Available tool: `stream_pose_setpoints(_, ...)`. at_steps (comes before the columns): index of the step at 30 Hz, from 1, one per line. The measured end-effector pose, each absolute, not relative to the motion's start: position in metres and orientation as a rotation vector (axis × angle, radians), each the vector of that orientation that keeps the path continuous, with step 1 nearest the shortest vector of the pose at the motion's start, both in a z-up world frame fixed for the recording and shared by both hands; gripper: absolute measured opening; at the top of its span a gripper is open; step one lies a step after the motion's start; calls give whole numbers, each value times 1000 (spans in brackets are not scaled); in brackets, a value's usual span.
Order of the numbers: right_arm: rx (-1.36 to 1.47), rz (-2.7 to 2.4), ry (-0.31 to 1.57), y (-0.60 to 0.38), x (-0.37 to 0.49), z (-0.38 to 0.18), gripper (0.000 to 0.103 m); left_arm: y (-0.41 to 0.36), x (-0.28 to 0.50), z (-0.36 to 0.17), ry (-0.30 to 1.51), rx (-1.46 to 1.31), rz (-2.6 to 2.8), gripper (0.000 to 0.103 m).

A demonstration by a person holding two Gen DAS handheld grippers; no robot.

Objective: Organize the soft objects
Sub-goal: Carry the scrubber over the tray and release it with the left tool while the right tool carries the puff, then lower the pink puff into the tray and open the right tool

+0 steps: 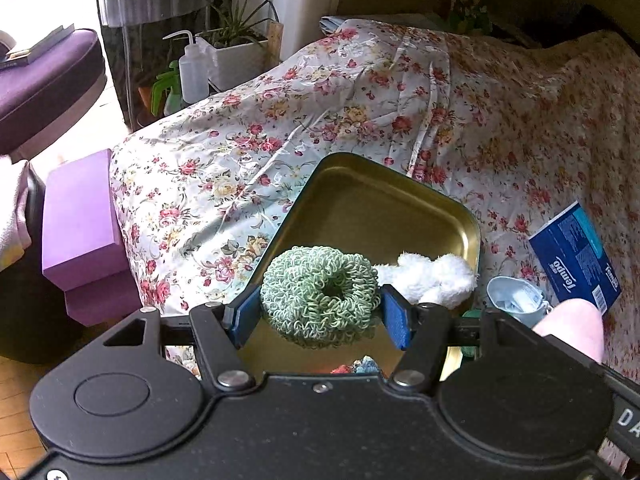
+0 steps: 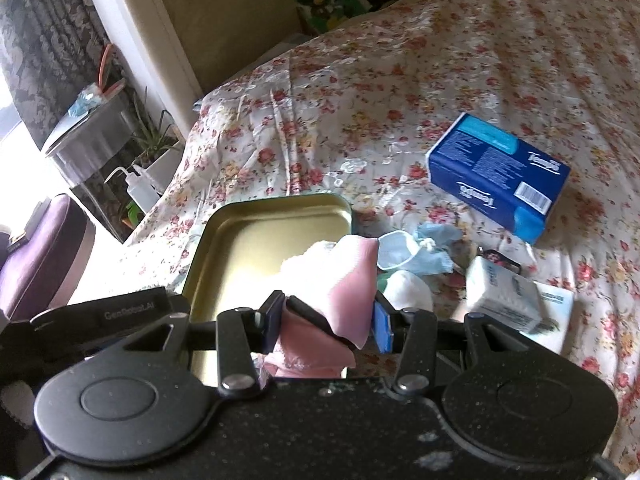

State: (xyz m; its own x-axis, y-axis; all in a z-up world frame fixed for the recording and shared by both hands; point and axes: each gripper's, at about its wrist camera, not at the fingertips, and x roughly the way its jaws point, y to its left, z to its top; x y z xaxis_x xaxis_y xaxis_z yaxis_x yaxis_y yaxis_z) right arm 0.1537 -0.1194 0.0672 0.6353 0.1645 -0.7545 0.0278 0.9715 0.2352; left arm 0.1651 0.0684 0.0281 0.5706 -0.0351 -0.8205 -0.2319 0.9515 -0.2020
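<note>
The left gripper (image 1: 320,312) is clamped on a green looped scrunchie (image 1: 320,296), which sits right between the blue pads (image 1: 394,322), squeezed from both sides so its ring faces up toward the camera, hole showing near the middle, and its longer stretch runs across from pad to pad. It hangs over the near end of an open gold tin (image 1: 376,200) that rests on the flowered bedspread (image 1: 280,120). Just past the scrunchie, inside the tin against its right wall, lies a white fluffy toy (image 1: 432,276), its length lying crosswise. The right gripper (image 2: 326,316) is clenched on a pink cloth (image 2: 352,280) that bunches up between its fingers and stands out forward and a little rightward from them, over the tin's (image 2: 256,220) near right corner; part of it droops below the jaws. A white fuzzy piece (image 2: 304,264) shows just behind the cloth. To the right on the bedspread (image 2: 440,60) lie a pale blue face mask (image 2: 408,252), a small white tissue pack (image 2: 504,296) and, farther off, a blue tissue box (image 2: 500,180) lying flat, angled away.
</note>
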Motion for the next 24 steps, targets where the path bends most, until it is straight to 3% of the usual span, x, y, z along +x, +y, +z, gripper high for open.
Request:
stream_pose_setpoints(10,231,93,895,-107,175,63,45,67,171,29,952,-275,144,60)
stream_pose_setpoints(17,226,93,906,-100,184,57,45,68,172,33,931,-269,167,71)
stream_pose_setpoints(24,226,95,908,-93,194,53,46,68,172,34,928,-274,179,72)
